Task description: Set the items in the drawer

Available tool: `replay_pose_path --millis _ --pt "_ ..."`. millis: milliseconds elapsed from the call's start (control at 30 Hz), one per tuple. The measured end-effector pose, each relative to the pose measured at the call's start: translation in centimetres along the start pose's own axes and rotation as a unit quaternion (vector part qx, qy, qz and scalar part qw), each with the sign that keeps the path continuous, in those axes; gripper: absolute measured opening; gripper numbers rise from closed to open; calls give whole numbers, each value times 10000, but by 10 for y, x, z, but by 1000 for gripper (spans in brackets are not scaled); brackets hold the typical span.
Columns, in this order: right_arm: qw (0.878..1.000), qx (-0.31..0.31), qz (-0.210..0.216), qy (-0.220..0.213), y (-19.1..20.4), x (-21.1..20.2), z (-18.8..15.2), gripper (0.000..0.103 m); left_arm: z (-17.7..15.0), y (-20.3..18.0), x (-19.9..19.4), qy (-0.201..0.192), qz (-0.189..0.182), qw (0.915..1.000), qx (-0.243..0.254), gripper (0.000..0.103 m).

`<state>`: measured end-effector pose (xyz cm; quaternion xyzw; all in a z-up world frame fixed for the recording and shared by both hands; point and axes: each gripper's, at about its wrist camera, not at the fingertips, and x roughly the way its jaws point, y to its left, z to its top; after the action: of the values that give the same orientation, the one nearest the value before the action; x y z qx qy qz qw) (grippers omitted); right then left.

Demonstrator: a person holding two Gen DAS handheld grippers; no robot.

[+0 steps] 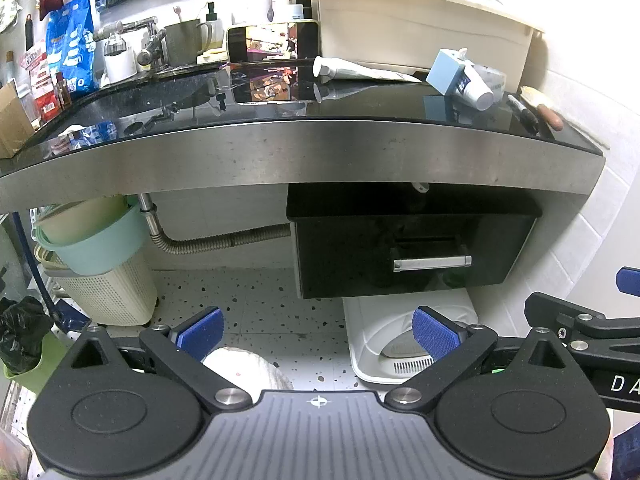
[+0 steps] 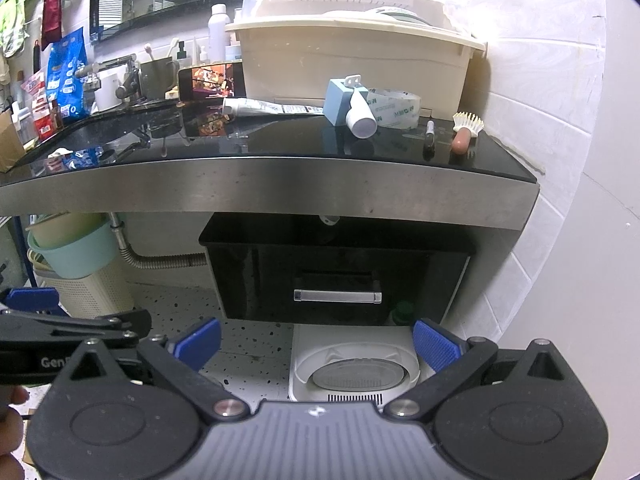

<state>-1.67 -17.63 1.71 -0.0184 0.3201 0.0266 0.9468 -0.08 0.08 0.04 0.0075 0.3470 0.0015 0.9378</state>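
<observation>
Both your left gripper [image 1: 318,338] and right gripper [image 2: 316,344] hang spread and empty, low before the closed black drawer [image 2: 336,284]. Up on the counter's right end lie a soft tube [image 2: 264,109], blue box [image 2: 338,102], marker [image 2: 430,133] and brush [image 2: 466,128]: light, likely slippery; pinch each mid-body.

White tiled wall [image 2: 540,92] on the right, speckled terrazzo floor [image 1: 256,304] below. Glossy black table [image 2: 280,140] with steel front edge; corrugated drain hose [image 1: 216,240] and perforated cream basket [image 1: 108,292] underneath.
</observation>
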Motion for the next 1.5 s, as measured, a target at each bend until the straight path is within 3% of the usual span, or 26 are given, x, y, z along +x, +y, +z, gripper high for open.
replay_pose_path --millis 700,1000,1133,1367,1500 --pt "9999 89 -14 -89 -3 -1 -2 103 -1 4 4 -67 -142 9997 -177 102" --pt "9992 316 -85 -218 -11 3 -6 103 -5 5 12 -96 10 9997 -234 102" --pt "9987 440 -63 -237 -16 6 -7 103 -10 5 9 -286 182 9991 -254 102" --pt "9986 481 -106 -175 -20 14 -11 103 -14 8 9 -446 -3 9987 -229 102" --pt "9983 499 -185 -244 -19 16 -15 103 -16 10 13 -492 76 9985 -232 102"
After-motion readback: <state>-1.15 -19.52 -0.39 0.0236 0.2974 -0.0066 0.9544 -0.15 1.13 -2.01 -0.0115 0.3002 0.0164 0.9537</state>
